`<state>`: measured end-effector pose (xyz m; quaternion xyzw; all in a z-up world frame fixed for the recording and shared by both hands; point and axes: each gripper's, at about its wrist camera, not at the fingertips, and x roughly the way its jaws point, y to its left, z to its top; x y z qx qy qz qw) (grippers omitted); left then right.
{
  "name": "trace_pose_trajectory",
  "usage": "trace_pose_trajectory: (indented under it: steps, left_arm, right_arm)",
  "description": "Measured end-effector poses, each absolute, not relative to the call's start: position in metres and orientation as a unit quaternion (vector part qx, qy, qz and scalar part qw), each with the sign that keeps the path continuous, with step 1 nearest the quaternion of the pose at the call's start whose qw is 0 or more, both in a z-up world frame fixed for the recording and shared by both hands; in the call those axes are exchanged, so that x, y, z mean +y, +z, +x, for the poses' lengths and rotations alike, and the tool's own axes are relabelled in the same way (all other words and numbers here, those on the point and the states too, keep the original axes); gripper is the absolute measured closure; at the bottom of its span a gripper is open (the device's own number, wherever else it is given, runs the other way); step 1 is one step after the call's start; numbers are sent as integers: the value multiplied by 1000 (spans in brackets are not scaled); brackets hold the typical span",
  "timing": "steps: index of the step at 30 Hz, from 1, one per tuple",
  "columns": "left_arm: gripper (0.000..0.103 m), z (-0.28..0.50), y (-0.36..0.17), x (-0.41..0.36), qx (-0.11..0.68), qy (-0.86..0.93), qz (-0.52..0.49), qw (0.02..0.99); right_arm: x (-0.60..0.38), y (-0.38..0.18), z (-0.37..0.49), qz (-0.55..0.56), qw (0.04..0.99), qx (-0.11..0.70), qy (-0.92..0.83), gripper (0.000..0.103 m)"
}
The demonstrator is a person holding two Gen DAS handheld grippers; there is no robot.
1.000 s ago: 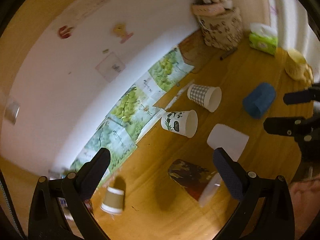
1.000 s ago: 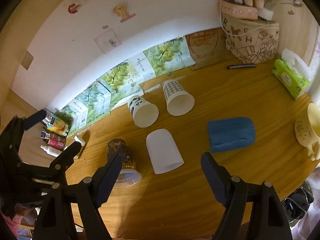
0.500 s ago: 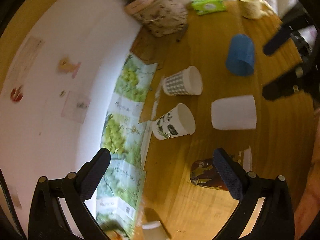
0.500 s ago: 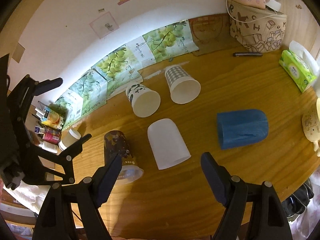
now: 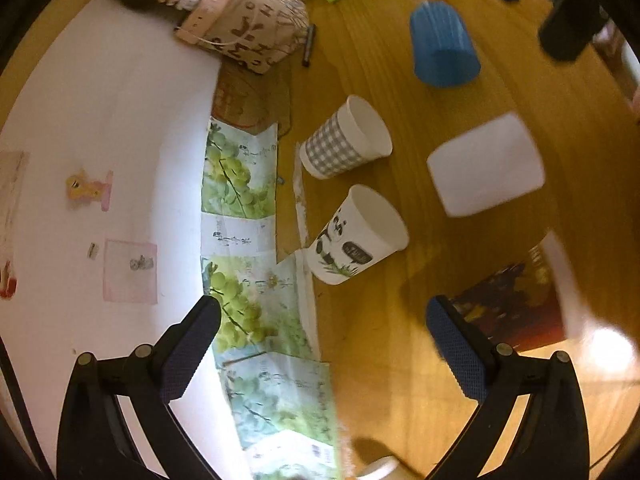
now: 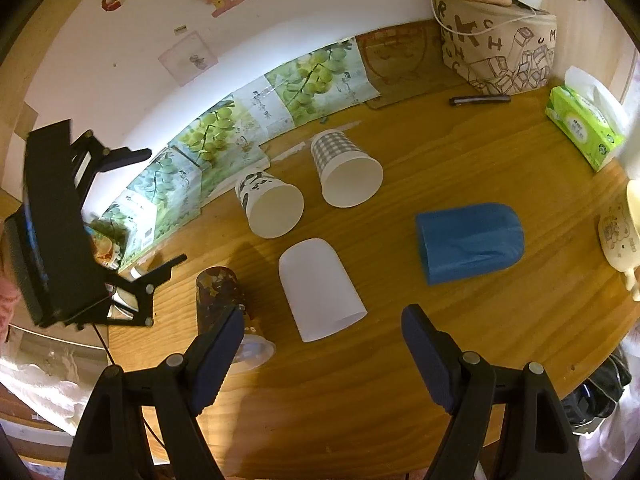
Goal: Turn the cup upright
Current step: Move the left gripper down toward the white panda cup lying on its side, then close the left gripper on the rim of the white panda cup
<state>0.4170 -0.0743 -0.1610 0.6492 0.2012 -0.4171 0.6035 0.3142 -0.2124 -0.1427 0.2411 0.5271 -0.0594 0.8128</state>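
Observation:
Several cups lie on their sides on the wooden table (image 6: 360, 380): a panda paper cup (image 6: 268, 206) (image 5: 356, 236), a grey checked paper cup (image 6: 344, 172) (image 5: 344, 140), a white plastic cup (image 6: 320, 290) (image 5: 486, 164), a blue cup (image 6: 468, 242) (image 5: 442, 40) and a dark printed cup with a clear rim (image 6: 224, 308) (image 5: 516, 308). My right gripper (image 6: 324, 348) is open and empty, just in front of the white cup. My left gripper (image 5: 324, 344) is open and empty, rolled sideways, near the panda cup and the dark cup. It also shows in the right wrist view (image 6: 132, 248).
Grape-print cartons (image 6: 224, 132) line the wall. A patterned bag (image 6: 500, 48), a pen (image 6: 480, 99), a green tissue pack (image 6: 584, 128) and a cream mug (image 6: 624, 236) stand at the back right. Small bottles (image 6: 106, 250) sit at the left edge.
My left gripper has rolled sideways and swung closer to the wall and the panda cup. My right gripper has moved slightly closer to the white cup. No cup has moved.

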Motion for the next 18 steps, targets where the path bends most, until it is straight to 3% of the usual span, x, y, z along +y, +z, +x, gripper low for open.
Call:
trace_pose_trajectory:
  steps: [18]
  left_arm:
    - [1,435,-204,-101,196,-497,689,489]
  right_arm:
    - [-222,-165,334,248,796,550,-50,22]
